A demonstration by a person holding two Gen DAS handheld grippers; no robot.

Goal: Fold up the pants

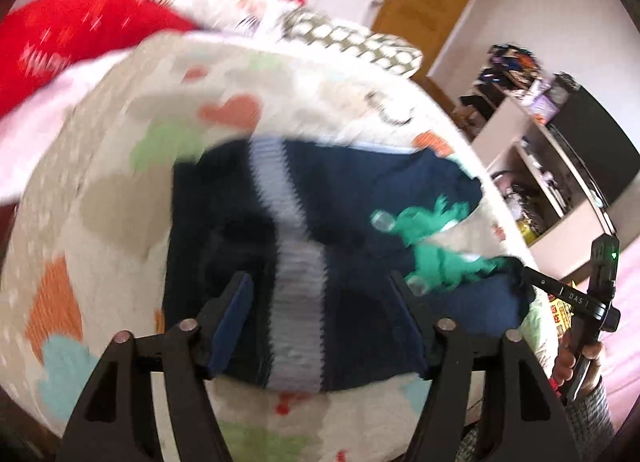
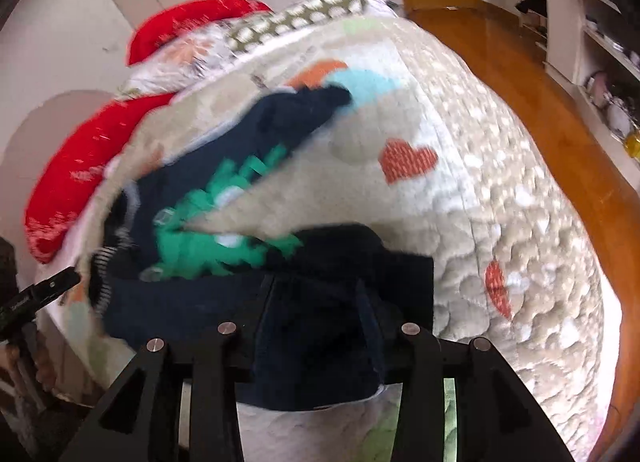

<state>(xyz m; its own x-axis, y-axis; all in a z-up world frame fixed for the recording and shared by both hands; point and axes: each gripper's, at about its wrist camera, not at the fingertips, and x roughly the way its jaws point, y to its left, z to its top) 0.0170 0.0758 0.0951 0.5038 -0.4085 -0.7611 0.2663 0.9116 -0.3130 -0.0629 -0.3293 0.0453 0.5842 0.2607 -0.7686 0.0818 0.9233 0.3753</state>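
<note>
Small navy pants (image 1: 352, 189) with a grey striped waistband (image 1: 296, 302) and a green dinosaur print (image 1: 436, 238) lie on a patterned quilt (image 1: 100, 165). My left gripper (image 1: 320, 302) is open, its fingers astride the waistband edge, just above the cloth. In the right wrist view the pants (image 2: 224, 189) spread away to the left; my right gripper (image 2: 316, 302) is shut on a bunched navy leg end (image 2: 320, 342), which hides the fingertips. The right gripper also shows in the left wrist view (image 1: 532, 286) at the pants' right edge. Both views are motion-blurred.
Red pillows (image 1: 72, 33) and a spotted cushion (image 1: 360, 41) lie at the bed's far end. A shelf unit with clutter (image 1: 552, 165) stands right of the bed. Wooden floor (image 2: 540, 109) runs along the bed's right side. The left gripper's body (image 2: 36, 294) shows at the left.
</note>
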